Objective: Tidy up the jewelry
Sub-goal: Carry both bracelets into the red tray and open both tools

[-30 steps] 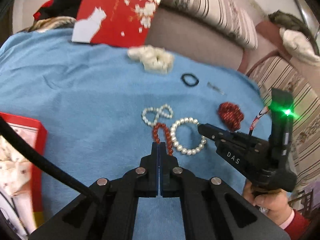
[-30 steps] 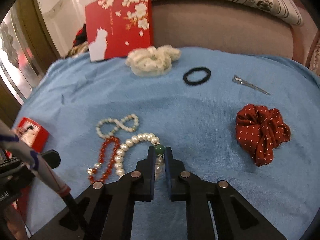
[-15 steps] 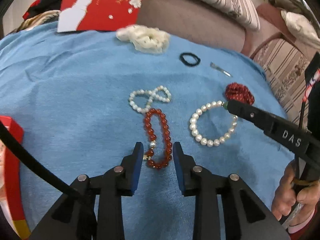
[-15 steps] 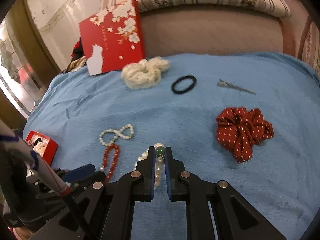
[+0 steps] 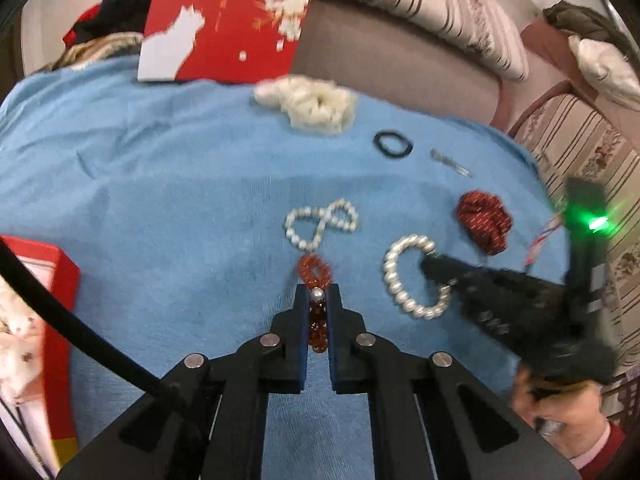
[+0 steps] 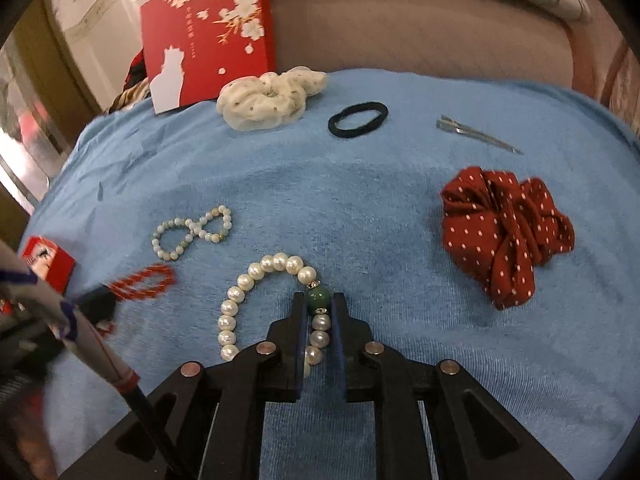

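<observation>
Blue terry cloth (image 6: 360,208) covers the surface; all jewelry lies on it, and what is under the cloth cannot be told.

Left hand-held gripper (image 5: 318,300): jaws drawn nearly together, pinching the red bead bracelet (image 5: 316,272). A silver-grey bead sits right between the fingertips; the far loop of the bracelet pokes out beyond them and more red beads run back in the narrow gap. In the right wrist view the same bracelet (image 6: 144,282) is motion-blurred, near the left edge.

Right hand-held gripper (image 6: 318,308): jaws narrowed onto the large pearl bracelet (image 6: 240,300) at its green bead, which is clamped between the fingertips. Three or so pearls run back down the gap; the rest of the ring curves out to the left, resting on the cloth. In the left wrist view the gripper's black fingers (image 5: 444,272) lie across this bracelet (image 5: 394,280), blurred.

Small pearl bracelet (image 6: 192,232): twisted into a figure-eight, lying free, beyond both held pieces and apart from them.

Other items on the cloth:
- red polka-dot scrunchie (image 6: 504,232), right side, well apart from the bracelets
- black hair tie (image 6: 358,119), far side
- metal hair clip (image 6: 476,139), right of the hair tie
- cream scrunchie (image 6: 272,98), far side, just in front of the red floral box lid (image 6: 208,36), which stands tilted against the sofa back (image 6: 420,32)
- small red box (image 6: 48,264) at the left edge
</observation>
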Motion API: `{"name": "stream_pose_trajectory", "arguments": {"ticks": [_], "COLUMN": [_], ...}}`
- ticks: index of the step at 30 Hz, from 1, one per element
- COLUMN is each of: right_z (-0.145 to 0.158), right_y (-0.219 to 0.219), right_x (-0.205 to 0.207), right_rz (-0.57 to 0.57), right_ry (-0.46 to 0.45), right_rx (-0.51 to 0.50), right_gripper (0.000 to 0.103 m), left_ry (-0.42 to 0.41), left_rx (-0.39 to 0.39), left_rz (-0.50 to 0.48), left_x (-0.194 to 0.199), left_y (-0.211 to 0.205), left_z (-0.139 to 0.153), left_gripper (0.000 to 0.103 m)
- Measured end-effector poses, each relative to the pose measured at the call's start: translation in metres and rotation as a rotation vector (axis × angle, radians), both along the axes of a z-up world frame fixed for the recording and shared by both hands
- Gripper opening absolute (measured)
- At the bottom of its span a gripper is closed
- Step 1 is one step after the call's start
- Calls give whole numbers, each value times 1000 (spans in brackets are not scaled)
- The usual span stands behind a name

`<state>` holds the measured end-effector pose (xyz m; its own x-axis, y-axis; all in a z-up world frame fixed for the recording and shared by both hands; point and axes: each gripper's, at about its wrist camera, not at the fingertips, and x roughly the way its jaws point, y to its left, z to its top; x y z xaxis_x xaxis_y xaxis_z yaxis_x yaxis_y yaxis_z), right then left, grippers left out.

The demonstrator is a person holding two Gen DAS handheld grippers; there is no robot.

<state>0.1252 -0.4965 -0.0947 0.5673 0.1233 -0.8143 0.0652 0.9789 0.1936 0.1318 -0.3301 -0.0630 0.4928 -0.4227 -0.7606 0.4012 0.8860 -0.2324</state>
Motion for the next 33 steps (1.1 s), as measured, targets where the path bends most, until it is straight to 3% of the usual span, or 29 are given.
{"name": "stream_pose_trajectory", "arguments": {"ticks": [5,11,19,25,33], "right_z": [8,42,85,103,122], "right_y": [2,16,55,101,197], "right_x": [-1,-18,-63,-79,-80], "right_rz": [4,29,82,156,311], "right_ry": [-28,-117,-203,-189,-153], "right_rx": [21,60,73,141,162], "right_gripper": [12,12,12,12,12], "left_ry": [-61,-97,-79,-18,146], "left_rx": [-33,-63,-112,-120,-115], "left_rz": [16,63,167,315,444], "left_x": [-10,-23,-36,-43,-46], "left_y": [21,69,157,236,310], "left_z": [27,55,68,56,16], "left_gripper": [7,7,7,7,7]}}
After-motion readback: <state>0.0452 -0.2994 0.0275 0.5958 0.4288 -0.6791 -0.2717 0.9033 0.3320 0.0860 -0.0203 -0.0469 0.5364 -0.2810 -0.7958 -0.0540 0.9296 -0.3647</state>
